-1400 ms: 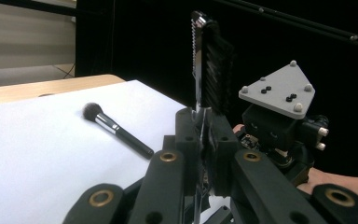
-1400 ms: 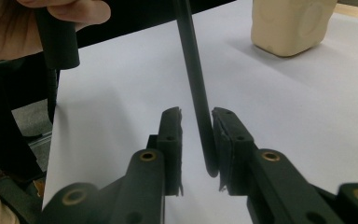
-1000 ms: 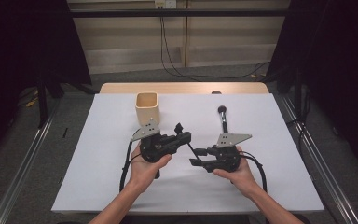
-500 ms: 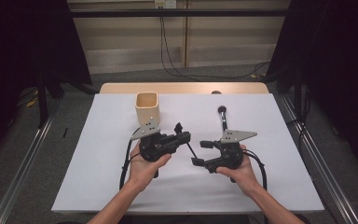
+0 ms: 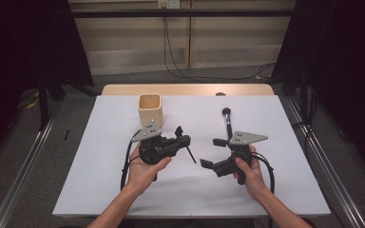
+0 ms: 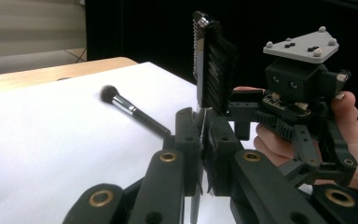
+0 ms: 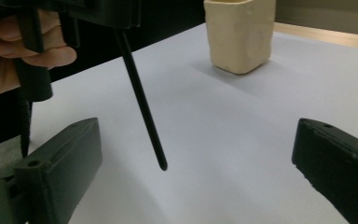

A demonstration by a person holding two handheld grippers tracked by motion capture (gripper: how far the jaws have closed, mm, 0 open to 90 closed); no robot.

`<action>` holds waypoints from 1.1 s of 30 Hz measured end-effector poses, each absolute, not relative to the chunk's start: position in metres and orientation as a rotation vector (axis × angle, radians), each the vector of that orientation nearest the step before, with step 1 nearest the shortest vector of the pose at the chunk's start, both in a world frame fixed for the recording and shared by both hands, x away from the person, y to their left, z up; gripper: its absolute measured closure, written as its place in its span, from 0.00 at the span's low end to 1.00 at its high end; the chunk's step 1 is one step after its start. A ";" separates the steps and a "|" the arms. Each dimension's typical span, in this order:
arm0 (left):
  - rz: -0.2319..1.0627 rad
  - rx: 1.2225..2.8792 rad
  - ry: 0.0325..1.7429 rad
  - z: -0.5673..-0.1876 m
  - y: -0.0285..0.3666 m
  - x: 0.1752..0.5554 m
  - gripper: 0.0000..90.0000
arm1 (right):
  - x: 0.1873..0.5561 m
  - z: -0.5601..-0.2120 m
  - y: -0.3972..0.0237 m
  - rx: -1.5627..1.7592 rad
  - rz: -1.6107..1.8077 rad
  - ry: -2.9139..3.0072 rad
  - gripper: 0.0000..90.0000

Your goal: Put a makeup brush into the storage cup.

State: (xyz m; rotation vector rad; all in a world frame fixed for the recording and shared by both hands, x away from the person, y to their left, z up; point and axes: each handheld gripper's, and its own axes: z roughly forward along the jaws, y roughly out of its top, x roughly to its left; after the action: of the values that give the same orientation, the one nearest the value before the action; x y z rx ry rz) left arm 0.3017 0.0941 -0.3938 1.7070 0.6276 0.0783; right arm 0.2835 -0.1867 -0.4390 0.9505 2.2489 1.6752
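My left gripper is shut on a small black comb brush, near mid-table. The toothed head stands upright above my jaws in the left gripper view. Its thin black handle slants down toward the right gripper. That gripper's jaws have just been opening and now stand wide apart. In the right gripper view the handle hangs free ahead of the gripper, touching neither pad.
A makeup brush with a dark tuft lies on the white table cover, just beyond the right gripper. A beige square cup stands upright behind the left gripper. The table's wooden back edge runs past it.
The right gripper's jaws have spread from nearly closed to wide apart. The left gripper and the comb brush have stayed put.
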 end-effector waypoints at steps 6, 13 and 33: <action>0.094 1.718 0.653 -0.391 0.106 0.302 0.95 | 0.282 -0.441 -0.193 0.976 1.645 2.203 0.02; 0.103 1.723 0.663 -0.386 0.119 0.304 0.95 | 0.277 -0.440 -0.203 0.998 1.645 2.146 0.02; 0.142 1.799 0.731 -0.378 0.153 0.316 0.95 | 0.255 -0.449 -0.225 1.057 1.589 1.992 0.03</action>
State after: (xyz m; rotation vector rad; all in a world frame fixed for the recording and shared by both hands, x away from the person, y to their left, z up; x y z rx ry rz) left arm 0.3159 0.1534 -0.3775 1.7986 0.7310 0.1417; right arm 0.2548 -0.2254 -0.4487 1.0574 1.9925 1.5895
